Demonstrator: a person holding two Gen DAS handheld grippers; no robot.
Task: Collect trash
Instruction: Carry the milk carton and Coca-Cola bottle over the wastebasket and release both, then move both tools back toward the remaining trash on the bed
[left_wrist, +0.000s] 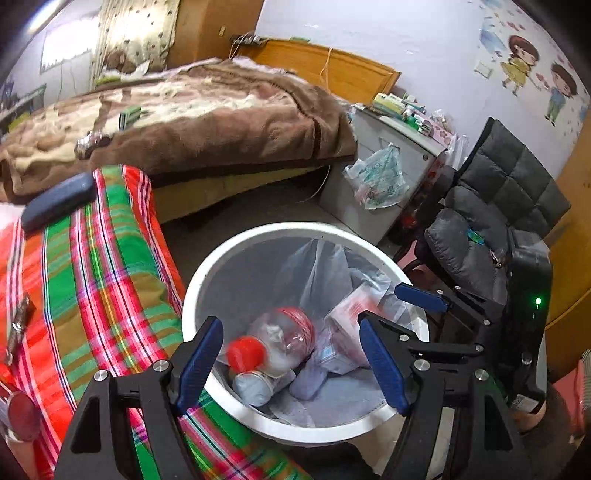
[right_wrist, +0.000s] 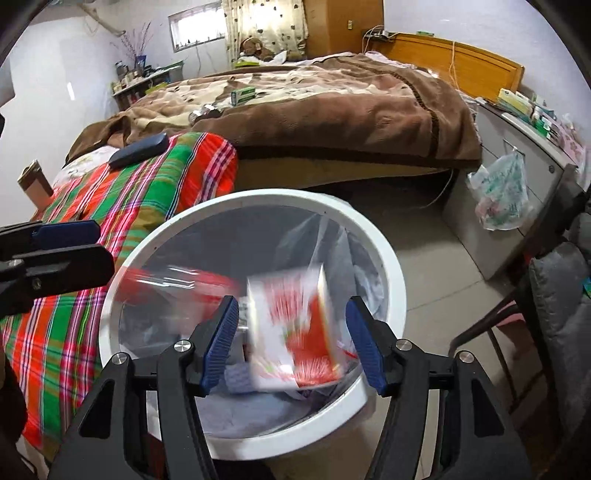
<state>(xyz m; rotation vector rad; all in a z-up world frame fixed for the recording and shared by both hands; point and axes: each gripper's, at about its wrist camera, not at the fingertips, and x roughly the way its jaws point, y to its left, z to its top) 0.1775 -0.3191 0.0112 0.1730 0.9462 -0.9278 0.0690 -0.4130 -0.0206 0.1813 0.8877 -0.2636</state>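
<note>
right gripper (right_wrist: 291, 343) fingers apart, gripping nothing | red-white carton (right_wrist: 291, 332) blurred, seemingly loose | white bin (right_wrist: 388, 258)

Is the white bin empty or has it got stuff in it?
Not empty. The white bin holds a red-capped bottle and plastic bags.

We see the white bin (right_wrist: 384, 258) standing on the grey floor (right_wrist: 424, 236) beside the plaid-covered bed (right_wrist: 74, 295), where a dark blue case (right_wrist: 138, 149) lies; on the brown blanket (right_wrist: 332, 110) sit a green box (right_wrist: 243, 95) and something shiny, unclear.
</note>
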